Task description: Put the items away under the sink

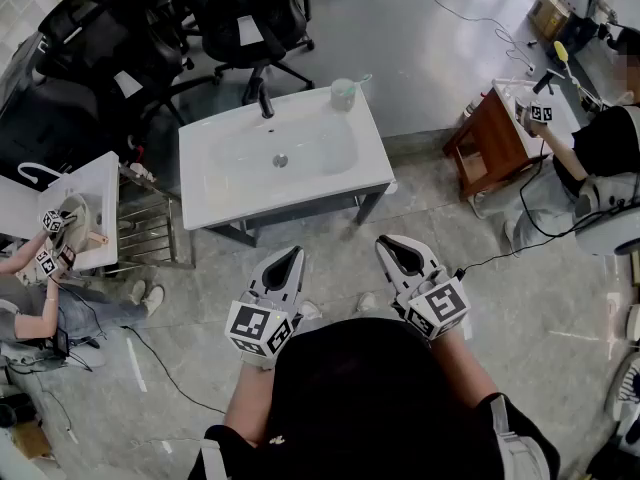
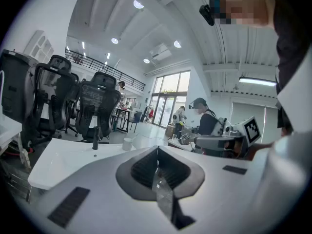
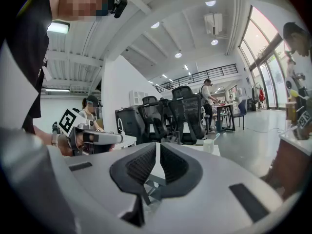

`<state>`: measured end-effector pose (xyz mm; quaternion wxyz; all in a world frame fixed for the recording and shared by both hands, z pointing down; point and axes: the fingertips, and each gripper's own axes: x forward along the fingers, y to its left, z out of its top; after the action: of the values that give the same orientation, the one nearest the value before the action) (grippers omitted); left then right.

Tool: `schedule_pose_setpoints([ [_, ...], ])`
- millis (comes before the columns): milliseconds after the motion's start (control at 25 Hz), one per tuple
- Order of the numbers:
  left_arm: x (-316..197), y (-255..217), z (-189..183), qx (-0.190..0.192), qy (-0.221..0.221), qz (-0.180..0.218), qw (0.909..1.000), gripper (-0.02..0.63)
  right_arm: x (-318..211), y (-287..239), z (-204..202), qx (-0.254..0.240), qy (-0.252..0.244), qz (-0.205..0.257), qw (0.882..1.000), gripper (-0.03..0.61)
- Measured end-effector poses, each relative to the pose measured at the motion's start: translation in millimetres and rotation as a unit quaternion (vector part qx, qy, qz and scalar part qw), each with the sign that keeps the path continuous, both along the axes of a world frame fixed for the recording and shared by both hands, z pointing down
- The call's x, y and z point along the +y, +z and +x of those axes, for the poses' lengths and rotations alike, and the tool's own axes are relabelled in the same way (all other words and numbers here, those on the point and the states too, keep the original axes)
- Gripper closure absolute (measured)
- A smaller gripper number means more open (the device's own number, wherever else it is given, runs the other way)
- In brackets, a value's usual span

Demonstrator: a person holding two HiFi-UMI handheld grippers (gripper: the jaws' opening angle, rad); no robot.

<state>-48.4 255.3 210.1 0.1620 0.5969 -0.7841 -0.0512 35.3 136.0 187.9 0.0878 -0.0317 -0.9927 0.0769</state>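
Observation:
A white sink unit [image 1: 215, 183] on a metal frame stands ahead of me, with a black tap [image 1: 265, 100] at its back edge and a pale cup [image 1: 343, 94] holding a toothbrush at its back right corner. My left gripper [image 1: 293, 255] is held in front of the sink's near edge, jaws shut and empty. My right gripper [image 1: 388, 243] is beside it, also shut with nothing in it. In the left gripper view the sink top [image 2: 63, 157], tap [image 2: 95, 143] and cup [image 2: 127, 143] lie beyond the shut jaws. The right gripper view shows the cup [image 3: 208, 146] past its shut jaws.
Black office chairs [image 1: 250, 28] stand behind the sink. A second white sink [image 1: 95, 193] with a person working at it is at the left. At the right, another person sits by a wooden stand [image 1: 490, 143]. Cables trail across the grey floor [image 1: 440, 38].

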Motion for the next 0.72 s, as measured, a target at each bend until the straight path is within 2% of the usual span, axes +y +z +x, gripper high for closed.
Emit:
schedule_pose_setpoints([
  [360, 12, 3, -11, 0.004, 0.003, 0.003, 1.0000, 0.591, 8, 8, -7, 0.008, 0.010, 0.012, 1.000, 0.534],
  [720, 44, 7, -34, 0.007, 0.000, 0.015, 0.9999, 0.591, 30, 1, -32, -0.014, 0.027, -0.006, 1.000, 0.532],
])
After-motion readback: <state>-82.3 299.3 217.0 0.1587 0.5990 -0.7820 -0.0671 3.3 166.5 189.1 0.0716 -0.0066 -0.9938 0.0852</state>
